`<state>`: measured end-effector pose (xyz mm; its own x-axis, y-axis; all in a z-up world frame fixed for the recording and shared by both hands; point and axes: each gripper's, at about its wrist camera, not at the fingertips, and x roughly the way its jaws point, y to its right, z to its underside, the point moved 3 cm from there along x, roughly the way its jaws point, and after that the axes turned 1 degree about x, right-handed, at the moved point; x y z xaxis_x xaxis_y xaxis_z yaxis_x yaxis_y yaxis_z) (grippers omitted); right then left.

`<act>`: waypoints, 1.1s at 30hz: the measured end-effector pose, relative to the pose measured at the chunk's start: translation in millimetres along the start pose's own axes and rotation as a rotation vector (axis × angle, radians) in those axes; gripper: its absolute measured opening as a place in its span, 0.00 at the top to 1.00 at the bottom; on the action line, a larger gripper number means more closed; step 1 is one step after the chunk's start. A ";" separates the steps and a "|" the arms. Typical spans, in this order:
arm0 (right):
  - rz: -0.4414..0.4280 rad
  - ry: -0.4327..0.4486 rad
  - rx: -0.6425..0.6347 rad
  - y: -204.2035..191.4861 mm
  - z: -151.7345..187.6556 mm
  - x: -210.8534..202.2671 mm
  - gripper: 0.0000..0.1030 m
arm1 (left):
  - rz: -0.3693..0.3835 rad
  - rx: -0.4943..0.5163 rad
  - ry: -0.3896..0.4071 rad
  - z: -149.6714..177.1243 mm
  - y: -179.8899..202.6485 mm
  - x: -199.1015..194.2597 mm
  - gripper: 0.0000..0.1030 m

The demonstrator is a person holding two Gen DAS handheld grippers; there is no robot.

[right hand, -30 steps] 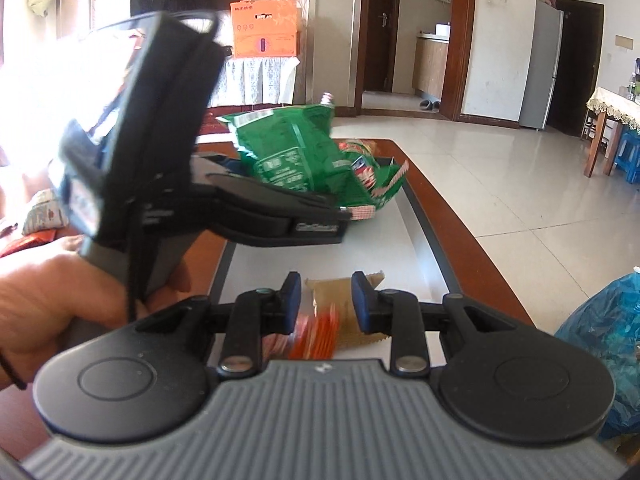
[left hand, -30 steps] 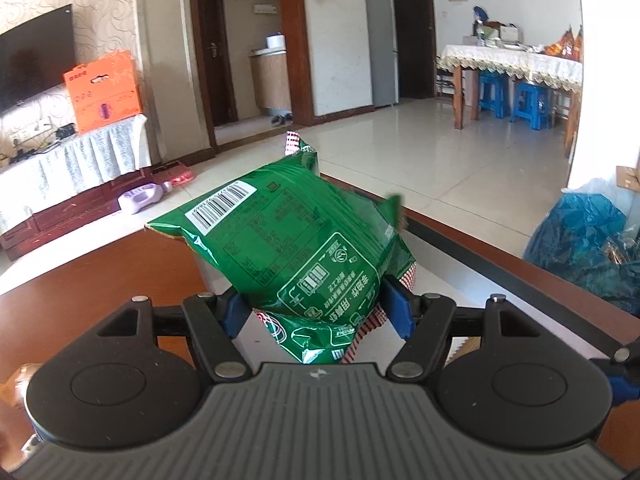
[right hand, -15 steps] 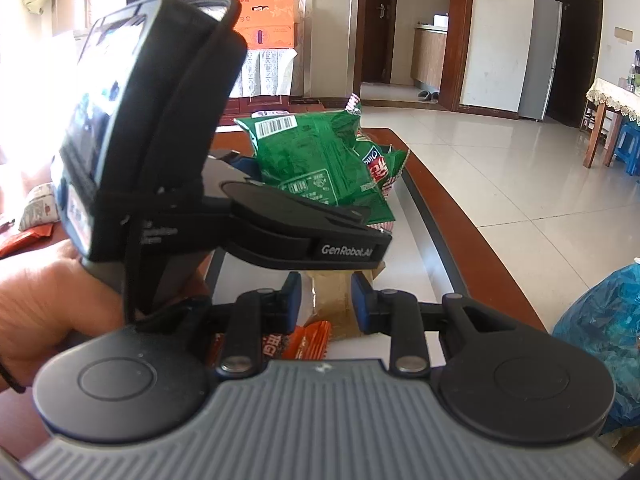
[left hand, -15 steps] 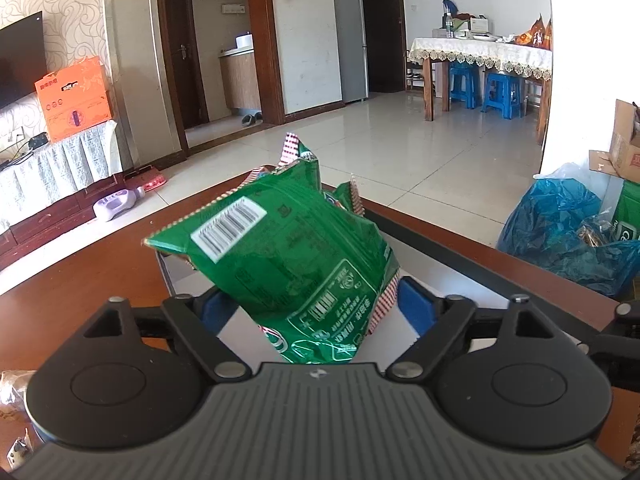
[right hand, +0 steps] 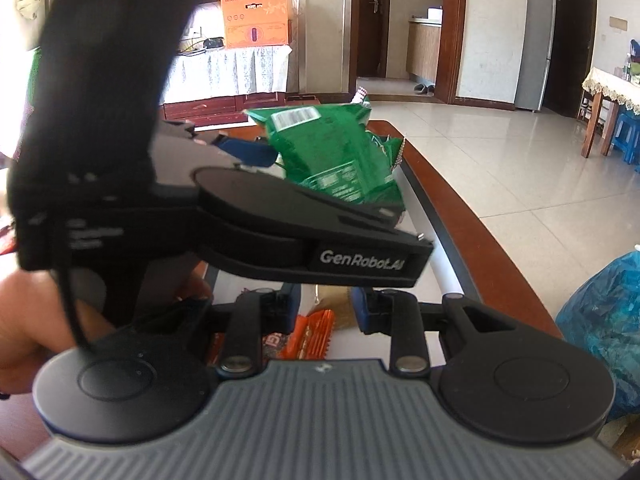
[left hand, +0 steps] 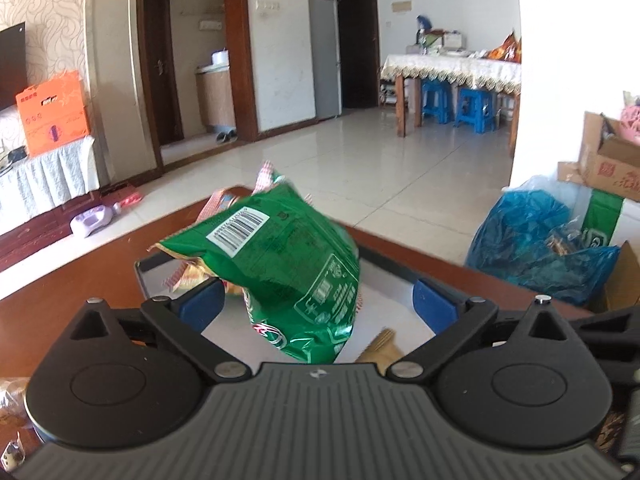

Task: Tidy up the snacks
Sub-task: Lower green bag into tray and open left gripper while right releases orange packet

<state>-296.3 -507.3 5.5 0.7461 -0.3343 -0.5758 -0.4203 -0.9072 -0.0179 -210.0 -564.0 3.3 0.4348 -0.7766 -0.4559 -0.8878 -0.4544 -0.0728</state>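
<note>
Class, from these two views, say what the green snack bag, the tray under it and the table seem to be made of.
Green snack bag: thin glossy plastic film, probably; it crinkles and glints.
Tray: smooth pale base, dark rim; plastic or coated metal, unclear.
Table: reddish-brown polished wood or veneer, with a sheen.

Green bag (left hand: 280,264): bottom hidden behind left gripper body.
Orange packet (right hand: 310,334): mostly hidden.
Left gripper (right hand: 320,200): motion-blurred.

Both wrist views face forward, sharing the green bag (left hand: 280,264).
</note>
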 end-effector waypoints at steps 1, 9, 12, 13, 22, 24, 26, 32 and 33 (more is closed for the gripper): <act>0.001 0.000 0.000 0.1 0.6 1.1 0.70 | 0.011 0.004 0.017 -1.9 1.2 -4.2 0.01; 0.000 -0.001 0.007 4.0 -1.3 4.9 0.69 | 0.028 0.007 0.065 -9.2 6.9 -13.8 0.00; -0.003 -0.008 0.016 5.2 0.5 7.7 0.69 | 0.051 0.007 0.061 -10.9 8.4 -11.0 0.00; -0.001 -0.005 0.016 5.9 -0.1 7.6 0.69 | 0.054 0.009 0.069 -11.9 8.7 -12.3 0.00; -0.013 0.008 0.014 7.0 2.3 6.8 0.66 | 0.072 0.096 0.152 -16.7 14.3 -44.1 0.00; -0.009 0.006 0.012 6.4 1.2 6.6 0.62 | 0.107 0.092 0.152 -11.6 14.9 -50.8 0.00; -0.002 -0.002 0.020 7.7 2.2 6.9 0.59 | 0.136 0.079 0.148 -6.5 14.1 -55.7 0.00; 0.017 -0.022 0.026 10.2 3.2 7.2 0.57 | 0.100 0.055 0.117 7.9 7.7 -62.7 0.00; 0.016 -0.017 0.036 11.3 2.7 6.6 0.57 | 0.098 0.055 0.110 10.3 7.1 -63.7 0.00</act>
<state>-297.6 -519.0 -0.6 0.7304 -0.3435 -0.5904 -0.4502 -0.8921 -0.0378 -245.5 -513.2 22.7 0.3565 -0.8607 -0.3634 -0.9326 -0.3513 -0.0827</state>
